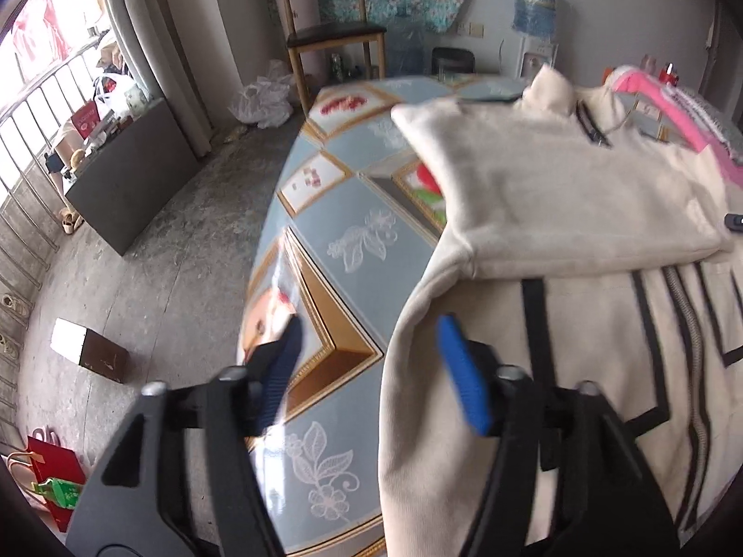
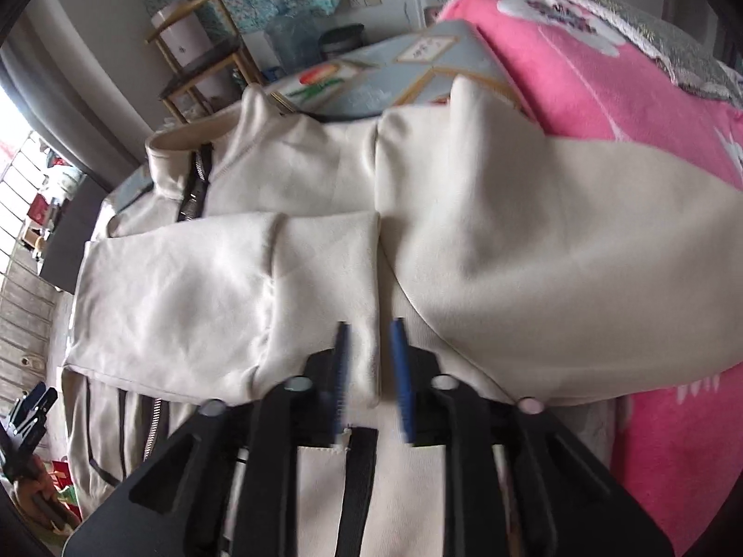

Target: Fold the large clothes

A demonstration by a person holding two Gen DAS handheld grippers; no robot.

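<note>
the step in hand appears to be the release after both sleeves have been laid across the chest of the cream zip-up jacket (image 2: 487, 241), with the lengthwise fold of the body to follow. the left tongs (image 1: 371, 362) stand wide with nothing between the blue pads: one pad hangs over the desk (image 1: 357, 232), the other over the near left edge of the jacket. the right tongs (image 2: 371, 376) are narrowly parted, and the folded sleeve's cuff (image 2: 325, 297) lies between the pads; whether the pads touch the cloth cannot be told from the blurred frame, but they do not look clamped on it. to do this step well, lift both tongs clear without dragging cloth, so that the two sleeves stay squared; then take the hem at its two corners and carry it toward the collar (image 2: 185, 162) in one even motion, keeping the side edges parallel. watch the left side, where the jacket lies close to the desk's edge and could slide off if pulled that way. the jacket lies flat, front up, on the desk's patterned blue cloth, collar far and hem near. it is a soft, thick cream knit with a standing collar, a metal zip (image 2: 197, 185) edged in black, and black stripe trim (image 1: 538, 325) on the lower front. both sleeves are folded inward and meet over the chest. a pink blanket (image 2: 603, 83) lies just beside it on the right, partly under the right shoulder.
</note>
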